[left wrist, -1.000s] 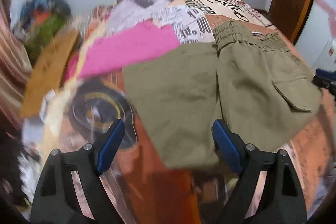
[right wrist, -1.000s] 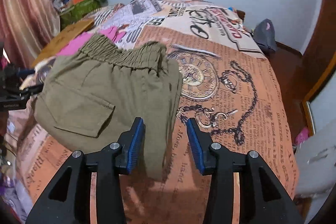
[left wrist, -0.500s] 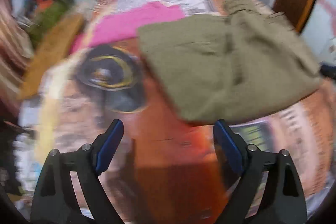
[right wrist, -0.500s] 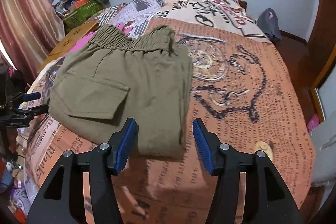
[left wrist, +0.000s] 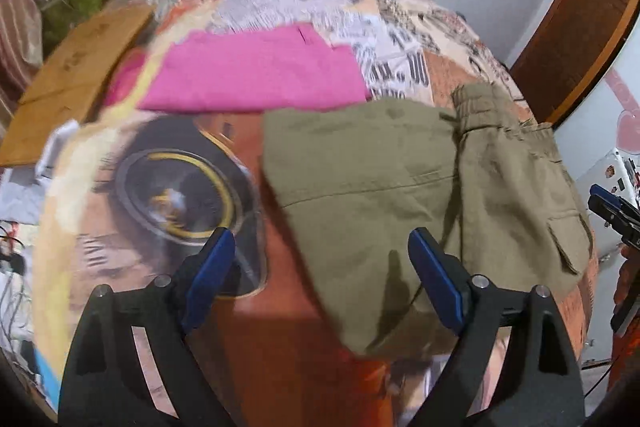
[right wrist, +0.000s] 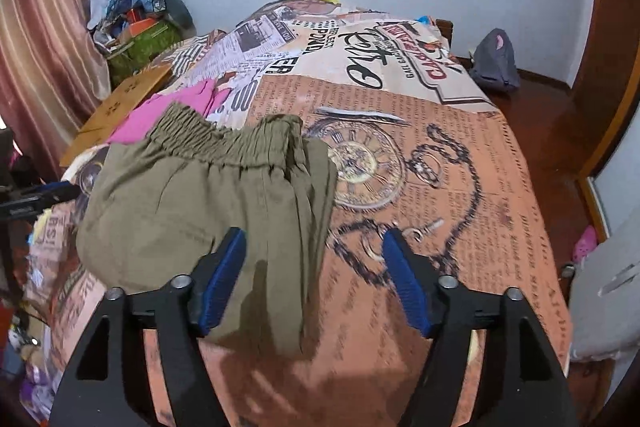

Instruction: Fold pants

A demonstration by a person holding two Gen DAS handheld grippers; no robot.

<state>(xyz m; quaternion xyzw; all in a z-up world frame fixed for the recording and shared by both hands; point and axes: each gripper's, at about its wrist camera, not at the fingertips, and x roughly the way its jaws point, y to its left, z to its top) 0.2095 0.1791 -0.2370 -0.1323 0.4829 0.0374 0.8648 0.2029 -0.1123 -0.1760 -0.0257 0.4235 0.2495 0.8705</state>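
Olive-green cotton pants (right wrist: 208, 203) lie folded into a compact bundle on the bed (right wrist: 460, 195), toward its near left part, elastic waistband at the far end and a flapped cargo pocket on the side. The bundle's long axis runs near to far in the right wrist view. The right hand-held gripper (right wrist: 314, 281) hovers at the bundle's near right corner, jaws spread wide and holding nothing, one blue pad over the cloth. The left hand-held gripper (left wrist: 322, 277), equally agape and empty, faces the bundle from its other side, the fabric edge lying between its pads. Both seem about equally near; I judge the right one better placed for a next fold or smoothing. The bedspread's print reads "CARPE" in a red banner, plus blurred newspaper text. A pink garment (left wrist: 256, 71) lies just beyond the pants.
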